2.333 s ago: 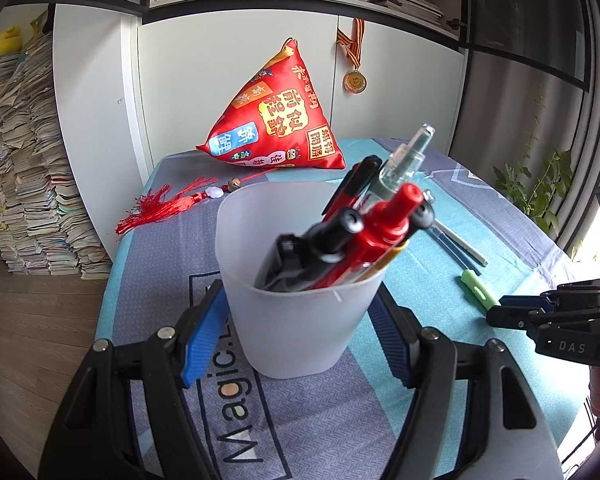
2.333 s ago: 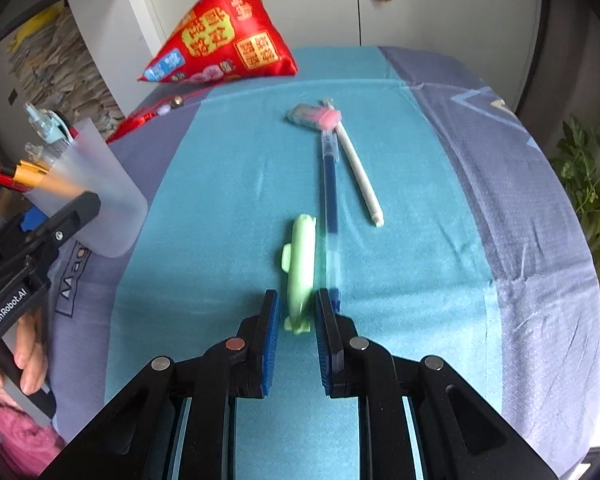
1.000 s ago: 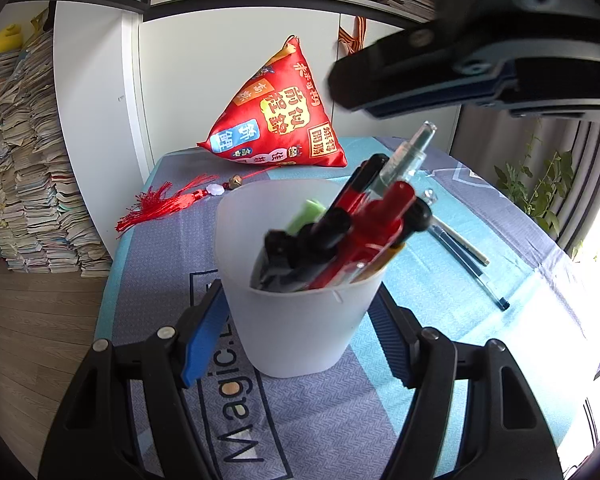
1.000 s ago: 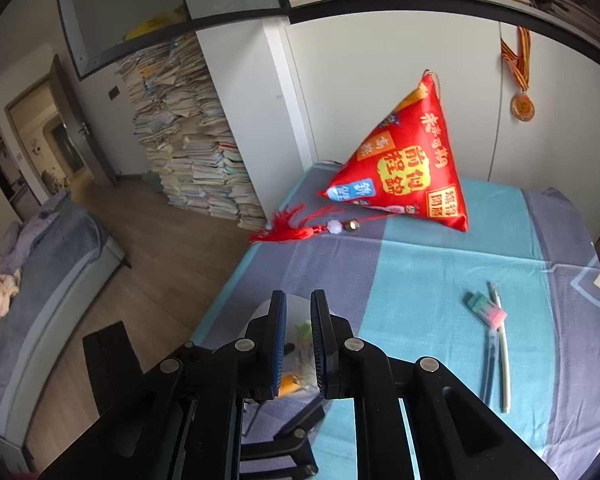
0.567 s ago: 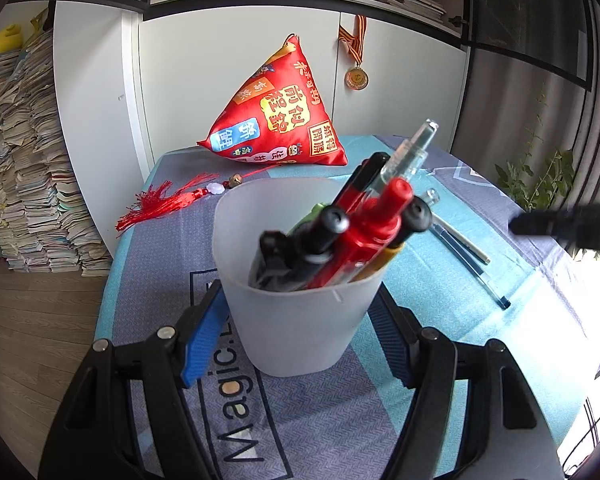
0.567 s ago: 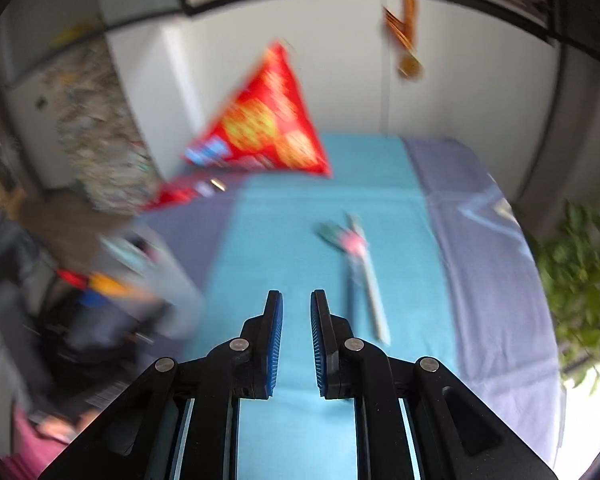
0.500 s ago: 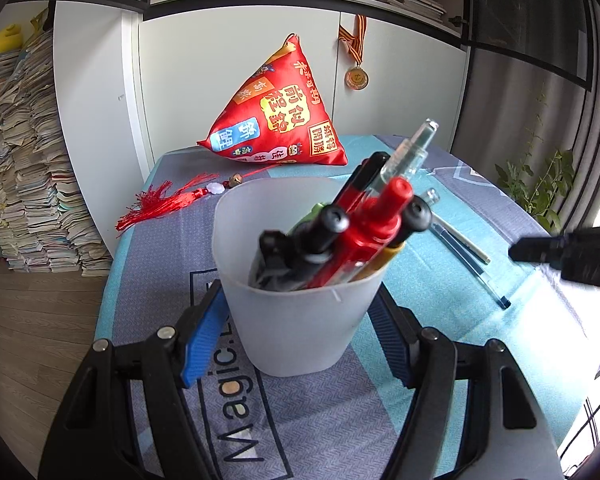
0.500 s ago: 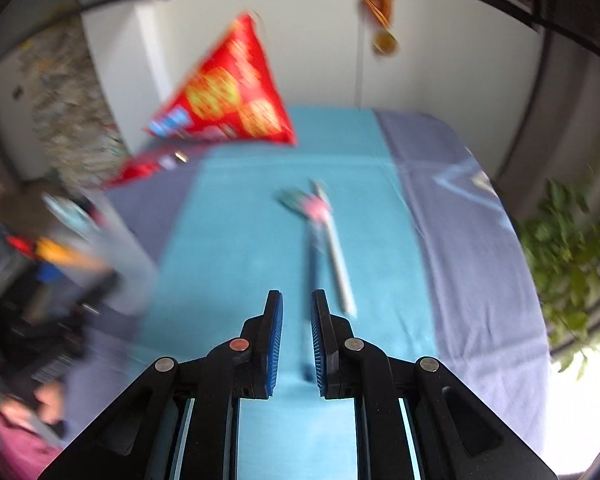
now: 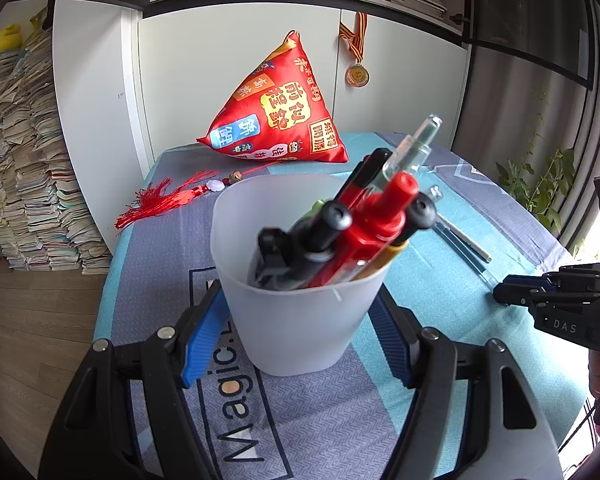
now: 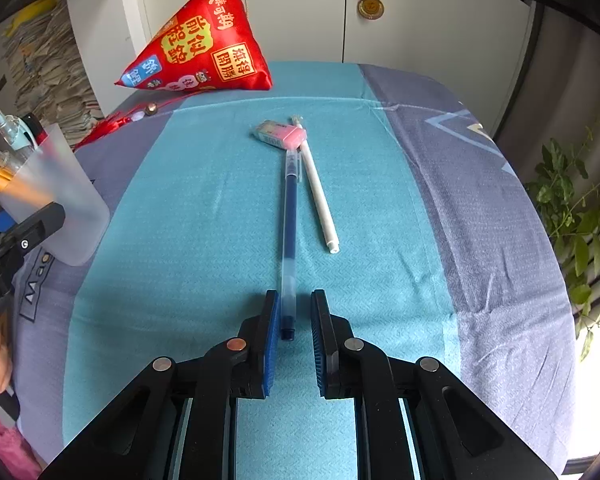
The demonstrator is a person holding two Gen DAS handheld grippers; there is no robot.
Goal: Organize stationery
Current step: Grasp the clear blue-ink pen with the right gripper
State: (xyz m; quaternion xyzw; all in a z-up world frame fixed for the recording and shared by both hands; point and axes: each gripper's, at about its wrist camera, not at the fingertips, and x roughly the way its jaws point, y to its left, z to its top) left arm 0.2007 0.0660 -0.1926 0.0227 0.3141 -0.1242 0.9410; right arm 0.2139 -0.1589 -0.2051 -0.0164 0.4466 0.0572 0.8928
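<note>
Left tongs (image 9: 300, 330) pinching frosted translucent plastic cup (image 9: 296, 316) of pens; right tongs (image 10: 294, 334) spread, low, straddling slim blue-ink clear-barrel pen (image 10: 289, 236) tip at 6 o'clock

Blurred: pen tops (image 9: 364, 224) in the translucent cup (image 9: 300, 320). Cup base hidden behind left fingers (image 9: 204, 332). Eraser (image 10: 280, 134) print too small to read.

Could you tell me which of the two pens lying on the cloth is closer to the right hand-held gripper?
The blue pen: its near end lies between the right hand-held gripper fingers, while the white pen ends farther away.
</note>
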